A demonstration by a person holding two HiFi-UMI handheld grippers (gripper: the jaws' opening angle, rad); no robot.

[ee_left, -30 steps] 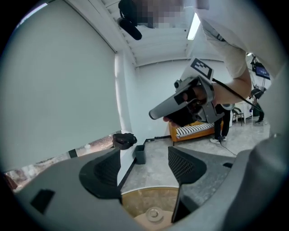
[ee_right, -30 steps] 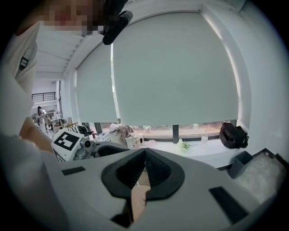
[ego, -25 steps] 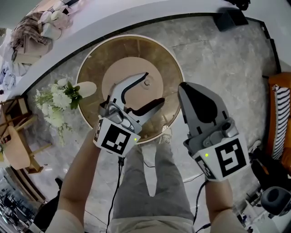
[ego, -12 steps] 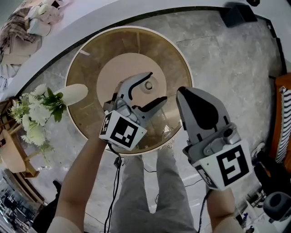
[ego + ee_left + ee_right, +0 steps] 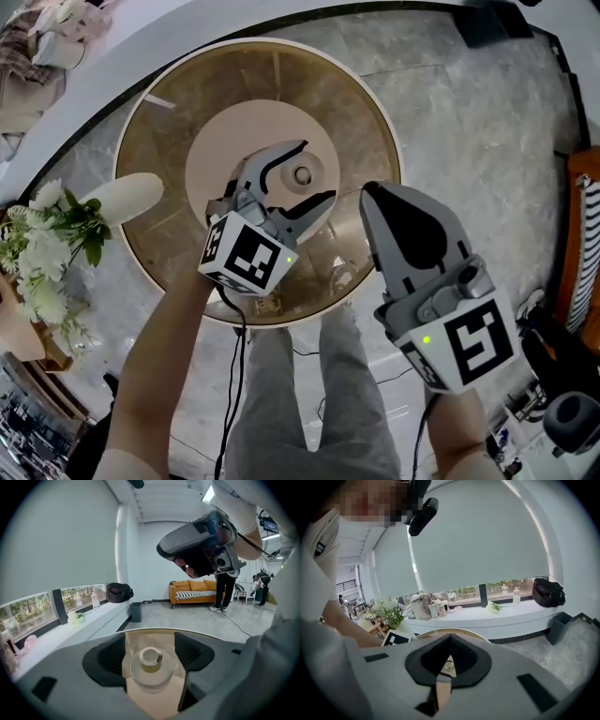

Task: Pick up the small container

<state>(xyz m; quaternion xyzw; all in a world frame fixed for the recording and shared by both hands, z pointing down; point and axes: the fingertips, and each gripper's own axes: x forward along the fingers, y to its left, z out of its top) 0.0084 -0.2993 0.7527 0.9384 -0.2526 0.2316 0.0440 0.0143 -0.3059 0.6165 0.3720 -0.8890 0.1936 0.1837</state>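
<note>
Small container [image 5: 302, 175]: at the middle of the round counter [image 5: 169, 141], on a pale round disc [image 5: 220, 159].

Left gripper [image 5: 317, 172]: jaws spread wide, one on either side of the container in the head view. In the left gripper view, container [image 5: 150, 658] low and centred between the two dark pads [image 5: 110, 656], a clear gap on each side, no touch. Nothing pinched.

Right gripper [image 5: 370, 197]: jaws pressed together, empty, held to the right of the container and apart from it, over the counter's near rim.

Hard to make out:
- From above, only the container's round top; walls not visible.
- Cannot tell whether the wider pale ring under it in the left gripper view is a saucer or its own base.
- Cannot tell whether the left jaws stand level with the container or above it.
- Right gripper view [image 5: 450, 641]: just a sliver of the container through the slit under the closed jaw tips.
- Near part of the counter covered by both grippers and the forearms.

Orientation: upright, mouth up, gold-toned rim. Round and squat, no long side across the counter; axis vertical.
</note>
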